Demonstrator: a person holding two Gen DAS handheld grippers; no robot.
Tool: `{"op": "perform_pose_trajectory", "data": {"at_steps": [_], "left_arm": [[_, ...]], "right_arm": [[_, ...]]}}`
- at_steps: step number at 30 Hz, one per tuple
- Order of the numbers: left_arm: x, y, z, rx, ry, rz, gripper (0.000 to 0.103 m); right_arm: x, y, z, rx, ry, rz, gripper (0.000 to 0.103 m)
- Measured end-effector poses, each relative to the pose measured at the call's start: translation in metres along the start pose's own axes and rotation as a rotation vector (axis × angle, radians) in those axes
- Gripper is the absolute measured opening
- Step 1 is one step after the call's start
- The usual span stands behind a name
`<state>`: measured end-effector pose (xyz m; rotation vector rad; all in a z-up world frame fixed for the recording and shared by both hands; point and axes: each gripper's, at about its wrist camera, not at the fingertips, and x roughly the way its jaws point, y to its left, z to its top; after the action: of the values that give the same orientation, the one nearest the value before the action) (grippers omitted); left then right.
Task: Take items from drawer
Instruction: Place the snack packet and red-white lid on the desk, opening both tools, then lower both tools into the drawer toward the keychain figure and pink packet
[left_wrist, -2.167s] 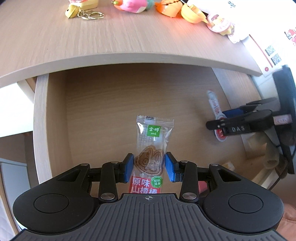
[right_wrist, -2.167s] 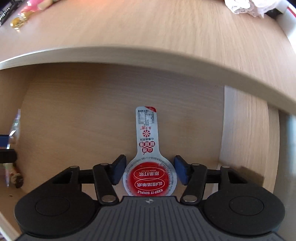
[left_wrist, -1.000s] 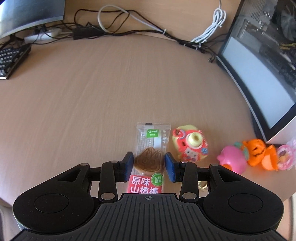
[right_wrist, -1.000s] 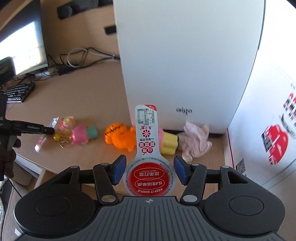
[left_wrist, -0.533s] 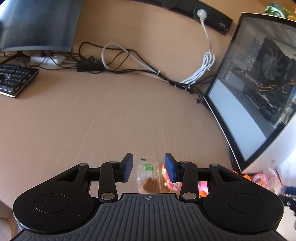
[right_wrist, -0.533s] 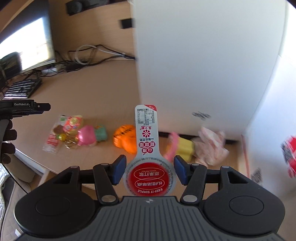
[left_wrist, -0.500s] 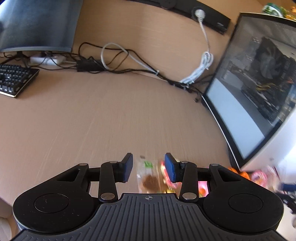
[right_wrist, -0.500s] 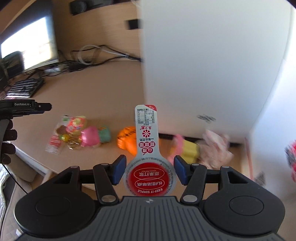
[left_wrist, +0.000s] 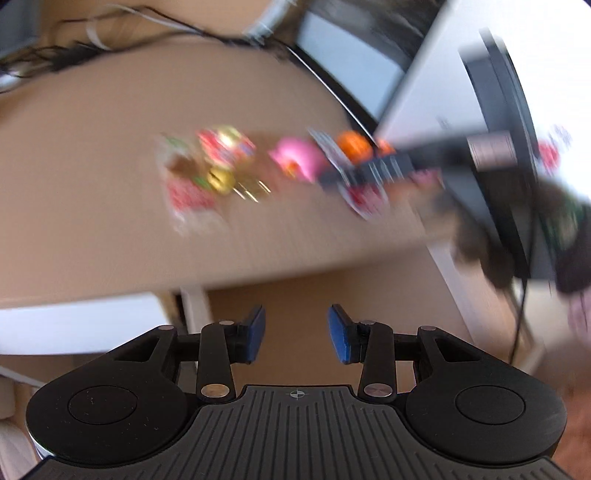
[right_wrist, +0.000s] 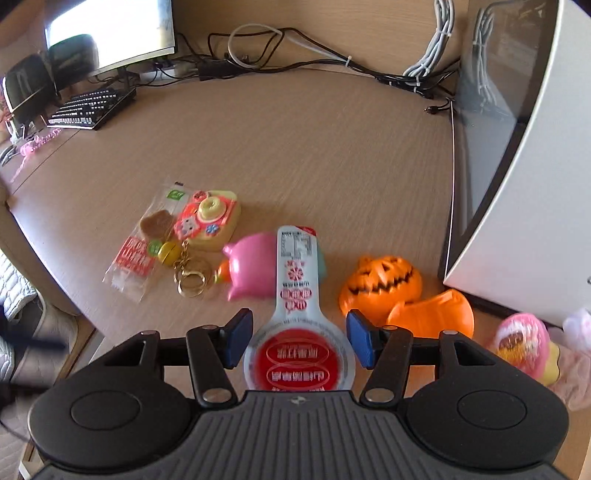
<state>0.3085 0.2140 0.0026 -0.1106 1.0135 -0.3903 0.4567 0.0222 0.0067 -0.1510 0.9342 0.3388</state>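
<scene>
Now the step in hand looks like delivery: the right gripper hangs over the desktop with a spoon-shaped snack pack between its blue pads. The pack's round red end sits between the pads and its long white neck points forward, over the pink pig toy. Whether the pads press it or have just slackened cannot be told; the left pad shows a sliver of gap.

The left gripper carries nothing, its fingers spread apart on empty air. It looks down past the desk edge toward the wooden drawer below, which appears bare in the part that shows. That view is heavily blurred.

Judging from this, the next move calls for laying the pack flat on a free patch of wood just beside the pig and letting go, without nudging the toys.

Things already out lie in a row near the desk's front edge: a crinkly clear cookie wrapper with red print, a glossy yellow camera charm with a brass keyring, the smooth rounded pig, and an orange pumpkin shell split in two halves. The pack seems a stiff, foil-lidded plastic, light and slippery. The desk is matte, wood-grained laminate.
</scene>
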Motion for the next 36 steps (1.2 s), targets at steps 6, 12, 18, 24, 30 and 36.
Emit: {"op": "perform_pose_trajectory", "data": {"at_steps": [6,12,18,24,30,36], "left_arm": [[0.021,-0.019,-0.012,0.062,0.077,-0.049,0.042],[0.033,-0.028,-0.012,0.105,0.13,-0.052,0.042],[0.024,-0.019,-0.008,0.072,0.108,-0.038,0.041],[0.006,-0.002,0.001,0.013,0.061,0.06,0.041],[-0.006,0.009,0.01,-0.093,-0.01,0.15,0.036],[-0.016,0.019,0.016,-0.156,-0.061,0.198,0.029]], "right_arm": [[-0.042,-0.015,-0.007,0.047,-0.089,-0.01,0.067],[-0.094,-0.029,-0.054,0.231,-0.008,0.15,0.081],[-0.028,-0.018,-0.121,0.352,0.307,0.25,0.083],[0.021,0.024,-0.129,0.289,0.463,0.39,0.079],[0.058,0.095,-0.117,0.066,0.56,0.479,0.054],[0.085,0.117,-0.126,0.046,0.663,0.508,0.043]]}}
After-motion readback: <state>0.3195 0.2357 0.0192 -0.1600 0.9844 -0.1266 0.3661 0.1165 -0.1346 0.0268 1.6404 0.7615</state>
